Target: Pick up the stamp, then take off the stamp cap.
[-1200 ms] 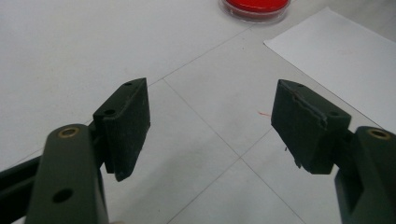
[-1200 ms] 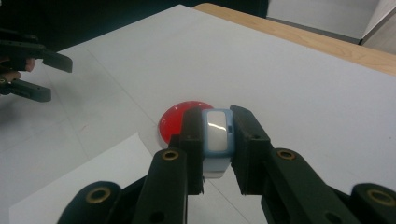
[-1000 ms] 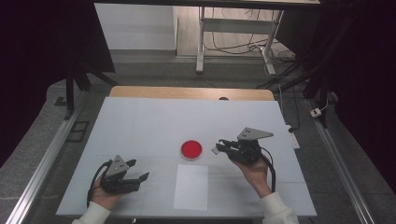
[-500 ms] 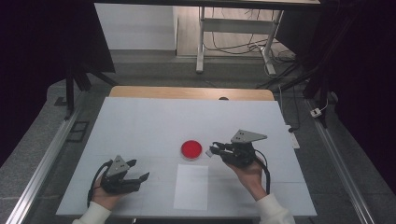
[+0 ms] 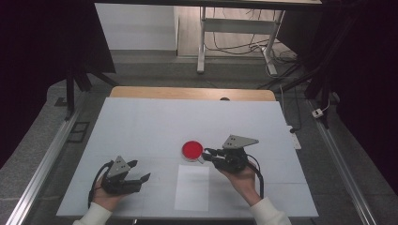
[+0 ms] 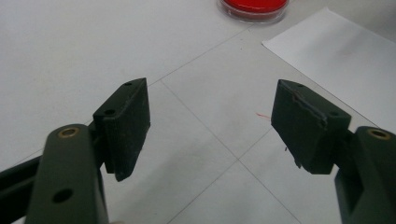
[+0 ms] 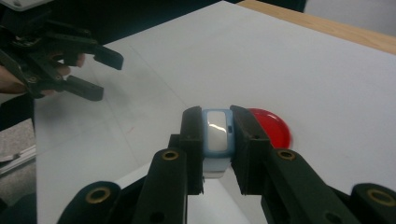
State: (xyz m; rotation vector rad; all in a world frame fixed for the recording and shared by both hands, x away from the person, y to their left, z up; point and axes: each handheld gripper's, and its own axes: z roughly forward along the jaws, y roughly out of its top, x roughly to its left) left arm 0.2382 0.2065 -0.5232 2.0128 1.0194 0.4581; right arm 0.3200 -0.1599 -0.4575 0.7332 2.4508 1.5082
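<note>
My right gripper [image 7: 218, 135]: matte black pads pinching a small light-blue block w/ glossy white face [image 7: 216, 132], held just above the table beside the red dish.
Red dish [image 5: 192, 149]: round, shallow, clear rim; contents flat red.
My left gripper [image 6: 212, 121]: jaws spread, nothing between; scuffed pad seen in left gripper view.
White paper sheet [image 5: 192, 187]: rectangular, flat on the pale table [image 5: 141, 126], between my hands.

A white worktop [image 5: 141, 126], ruled with faint grid lines and edged with wood at its far side, carries a red round dish [image 5: 192, 149] near its middle and a white paper sheet [image 5: 192, 187] just in front.
</note>
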